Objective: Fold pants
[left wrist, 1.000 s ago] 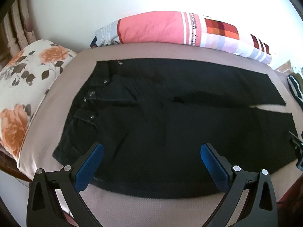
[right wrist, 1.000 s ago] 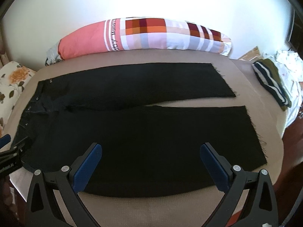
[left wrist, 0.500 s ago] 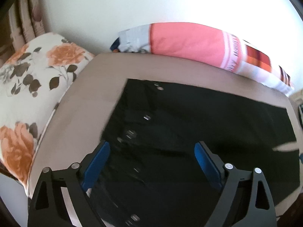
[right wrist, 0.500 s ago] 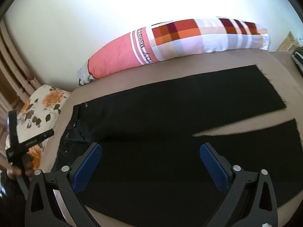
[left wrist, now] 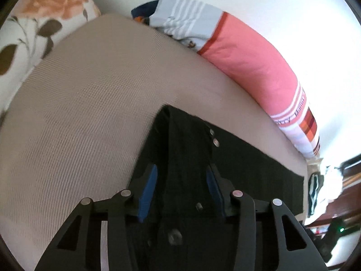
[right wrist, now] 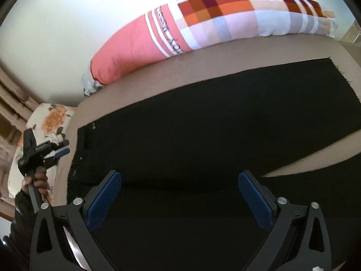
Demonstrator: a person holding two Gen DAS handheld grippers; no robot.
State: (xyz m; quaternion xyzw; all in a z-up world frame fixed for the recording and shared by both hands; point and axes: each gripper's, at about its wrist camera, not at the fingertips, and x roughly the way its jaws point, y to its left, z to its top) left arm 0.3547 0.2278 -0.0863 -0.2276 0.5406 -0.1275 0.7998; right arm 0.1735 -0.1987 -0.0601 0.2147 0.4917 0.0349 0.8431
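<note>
Black pants (right wrist: pixel 214 140) lie flat on a beige bed (left wrist: pixel 85 103), waist to the left, legs to the right. My left gripper (left wrist: pixel 180 176) is low over the waistband (left wrist: pixel 180 149), its blue pads partly closed around the fabric near the metal buttons (left wrist: pixel 216 141); the cloth is not clamped. It also shows in the right wrist view (right wrist: pixel 61 152) at the left, held by a hand beside the waist. My right gripper (right wrist: pixel 180 178) is wide open and empty, low over the near leg around the crotch.
A long pink and checked bolster pillow (right wrist: pixel 203 24) lies along the far edge by the white wall. A floral pillow (left wrist: pixel 38 22) sits past the waist end. A pile of clothes (left wrist: pixel 318 189) lies beyond the leg ends.
My left gripper has moved down onto the waistband and its jaws have narrowed. My right gripper has moved left and closer over the pants, still wide open.
</note>
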